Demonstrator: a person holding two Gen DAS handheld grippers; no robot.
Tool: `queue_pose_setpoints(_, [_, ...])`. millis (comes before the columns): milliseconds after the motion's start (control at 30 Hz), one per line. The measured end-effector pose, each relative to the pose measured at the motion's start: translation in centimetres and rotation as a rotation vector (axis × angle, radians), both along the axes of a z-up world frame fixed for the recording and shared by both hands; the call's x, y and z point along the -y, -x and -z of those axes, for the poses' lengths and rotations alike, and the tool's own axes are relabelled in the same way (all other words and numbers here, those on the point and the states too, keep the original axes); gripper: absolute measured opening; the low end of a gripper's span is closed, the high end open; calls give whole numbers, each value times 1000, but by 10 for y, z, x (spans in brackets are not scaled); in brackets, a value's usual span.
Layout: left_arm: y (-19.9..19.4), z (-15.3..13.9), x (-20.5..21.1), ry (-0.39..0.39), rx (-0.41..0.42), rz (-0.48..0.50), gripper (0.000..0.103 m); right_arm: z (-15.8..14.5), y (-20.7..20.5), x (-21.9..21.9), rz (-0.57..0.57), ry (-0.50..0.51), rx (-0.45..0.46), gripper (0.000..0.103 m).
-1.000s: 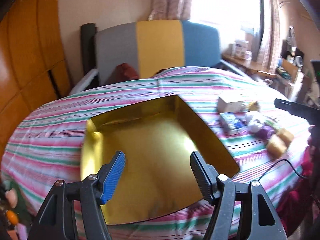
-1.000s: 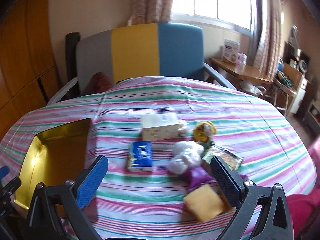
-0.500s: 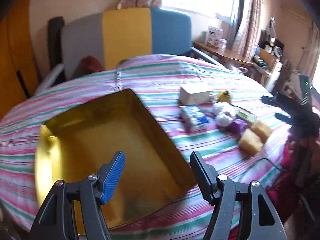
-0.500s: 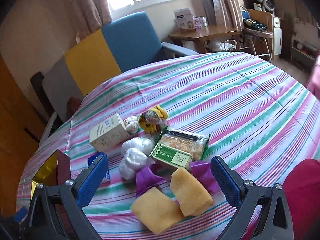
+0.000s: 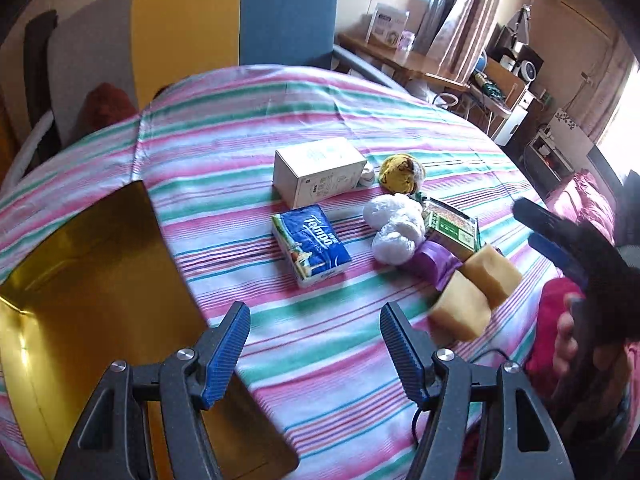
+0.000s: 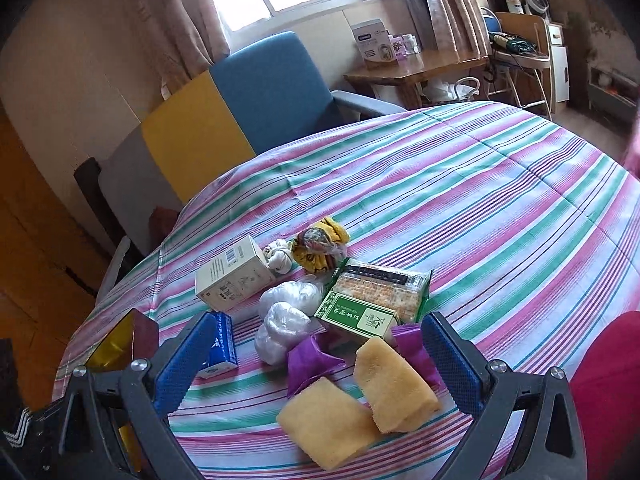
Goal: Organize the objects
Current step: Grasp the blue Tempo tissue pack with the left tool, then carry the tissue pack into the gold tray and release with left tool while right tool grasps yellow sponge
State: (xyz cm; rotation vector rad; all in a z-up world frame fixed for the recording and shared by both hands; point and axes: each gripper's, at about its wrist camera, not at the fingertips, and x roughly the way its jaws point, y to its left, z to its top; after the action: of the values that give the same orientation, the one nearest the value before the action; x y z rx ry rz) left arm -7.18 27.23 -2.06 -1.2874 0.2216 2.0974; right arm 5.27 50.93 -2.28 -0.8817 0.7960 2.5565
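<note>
A gold box (image 5: 92, 288) lies open at the left of the striped table. Right of it lie a blue tissue pack (image 5: 310, 245), a white carton (image 5: 318, 171), white plastic bags (image 5: 394, 228), a yellow bundle (image 5: 400, 174), a green cracker packet (image 6: 376, 298), purple wrappers (image 6: 310, 360) and two yellow sponges (image 6: 358, 404). My left gripper (image 5: 315, 322) hangs open above the cloth, nearer than the tissue pack, nothing between its fingers. My right gripper (image 6: 318, 344) stands open over the sponges and purple wrappers, touching none. It shows at the right edge of the left wrist view (image 5: 560, 236).
A grey, yellow and blue chair (image 6: 224, 120) stands behind the table. A wooden side table (image 6: 416, 68) with boxes sits under the window. A black cable (image 5: 486, 354) runs over the table's near right edge. Pink fabric (image 6: 616, 368) lies at the right.
The left gripper swung right, from over the gold box to the cloth before the tissue pack. The right gripper rolled and closed in on the sponges in the first half, then held still.
</note>
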Motion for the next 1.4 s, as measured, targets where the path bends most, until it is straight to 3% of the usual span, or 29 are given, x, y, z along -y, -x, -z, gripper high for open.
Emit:
queue_pose_setpoints(467, [76,69,-86,160,100,-93,69,0,-2,-3,-21,47,-35,103])
queue_pose_setpoints(567, [81,85,-90,190,104,-103,61,1,-1,-3,-20,45,-31,103])
queue_pose_setpoints(633, [73,80,-87,157,80,-77,54,0,0,-3,-21,42,-28,103])
queue_pose_setpoints(767, [47,59,-71,106,1,-40,54,1,4,0,-37,31,-11,103])
queue_pose_setpoints(967, [13,30,-38,41,-40,-8,54,5,11,7,-75,7,36,101])
queue_pose_setpoints(1033, [4,21,-26,20,-42,-4,54,7,15,10,-94,1,60,96])
queue_pose_setpoints(1067, [-2,16,-17,10,-46,-1,54,9,16,11,-102,-3,77,93])
queue_pose_setpoints(1133, [-7,12,-9,-2,-53,-1,54,13,22,15,-133,-7,116,78])
queue_pose_setpoints(1400, [-21,-10,50,-44,-79,-31,54,41,49,49,-299,-90,365,77])
